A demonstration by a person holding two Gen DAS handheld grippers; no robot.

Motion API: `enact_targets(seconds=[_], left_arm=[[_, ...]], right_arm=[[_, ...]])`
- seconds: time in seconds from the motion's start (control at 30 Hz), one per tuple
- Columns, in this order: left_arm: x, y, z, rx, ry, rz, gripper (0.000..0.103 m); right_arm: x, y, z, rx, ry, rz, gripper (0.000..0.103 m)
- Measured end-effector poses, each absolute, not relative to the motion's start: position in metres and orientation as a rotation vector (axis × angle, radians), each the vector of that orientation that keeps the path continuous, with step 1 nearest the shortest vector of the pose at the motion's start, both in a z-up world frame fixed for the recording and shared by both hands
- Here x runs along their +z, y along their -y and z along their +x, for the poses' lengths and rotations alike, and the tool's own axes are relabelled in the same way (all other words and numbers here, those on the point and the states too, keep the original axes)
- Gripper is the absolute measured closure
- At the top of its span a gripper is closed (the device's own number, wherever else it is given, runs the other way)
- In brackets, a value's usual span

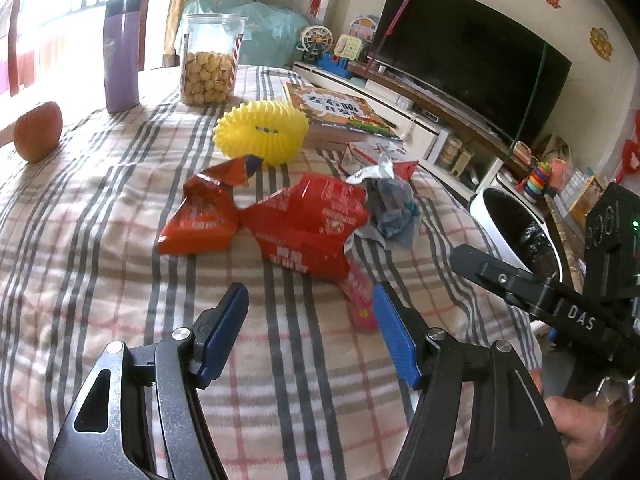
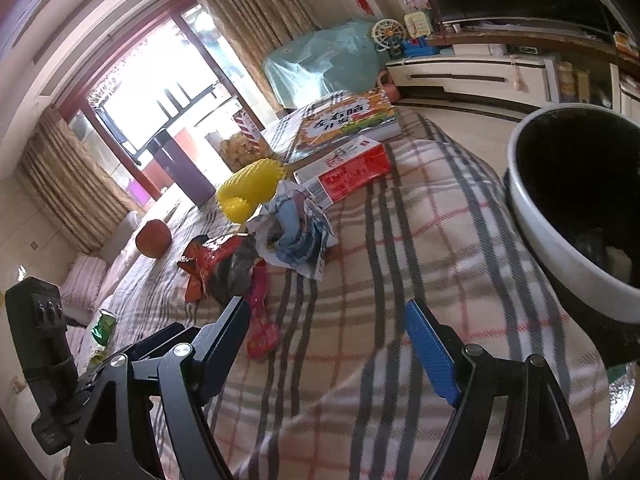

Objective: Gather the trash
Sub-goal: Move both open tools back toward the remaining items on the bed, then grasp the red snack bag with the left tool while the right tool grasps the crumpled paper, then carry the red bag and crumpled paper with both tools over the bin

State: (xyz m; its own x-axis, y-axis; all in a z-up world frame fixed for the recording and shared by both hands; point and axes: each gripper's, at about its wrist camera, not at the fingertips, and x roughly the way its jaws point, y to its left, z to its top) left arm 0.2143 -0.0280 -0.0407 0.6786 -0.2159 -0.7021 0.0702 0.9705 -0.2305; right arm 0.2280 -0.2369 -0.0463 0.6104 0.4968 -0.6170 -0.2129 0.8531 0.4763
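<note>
Crumpled trash lies mid-table on the plaid cloth: an orange-red wrapper (image 1: 200, 216), a larger red wrapper (image 1: 308, 228), a blue-white paper wad (image 1: 394, 208) and a pink wrapper (image 1: 360, 300). My left gripper (image 1: 310, 312) hovers just short of the red wrapper, open and empty, its right pad beside the pink wrapper. In the right wrist view my right gripper (image 2: 332, 324) is open over bare cloth, with the pink wrapper (image 2: 260, 320) by its left finger. The red wrapper (image 2: 212, 260) and the paper wad (image 2: 296, 232) lie beyond it. A white bin with a black liner (image 2: 560, 264) stands off the table's right edge.
Behind the trash sit a yellow ribbed ring (image 1: 260, 132), a picture book (image 1: 340, 112), a red-white box (image 2: 348, 168), a cookie jar (image 1: 208, 64), a purple tumbler (image 1: 120, 52) and an apple (image 1: 38, 132). The bin (image 1: 516, 224) and a TV stand (image 1: 400, 96) are to the right.
</note>
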Motion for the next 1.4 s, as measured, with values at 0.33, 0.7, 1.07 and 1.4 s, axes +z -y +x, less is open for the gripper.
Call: enact_targets(seconds=[0.33,0.7,1.07,1.4], left_arm=[[-0.045,0.033,0.242,-0.154,-0.819,-0.182,0.038],[-0.056,0.036,0.255,-0.17,-0.848,-0.183,0.088],[-0.04,0.042,0.236,-0.2,-0.803,-0.183,0.097],[-0.031,0.081,0.22,-0.286,-0.791,-0.154,0.097]], right_arm=[[-0.053,0.228,0.261,0.449,-0.837,0.385,0.024],[-0.061,0.207,0.291,0.504,-0.871,0.368,0.064],[-0.048,0.24,0.258,0.489,-0.832,0.402,0.074],[-0.032,0.289,0.223,0.411,-0.77,0.45,0.074]])
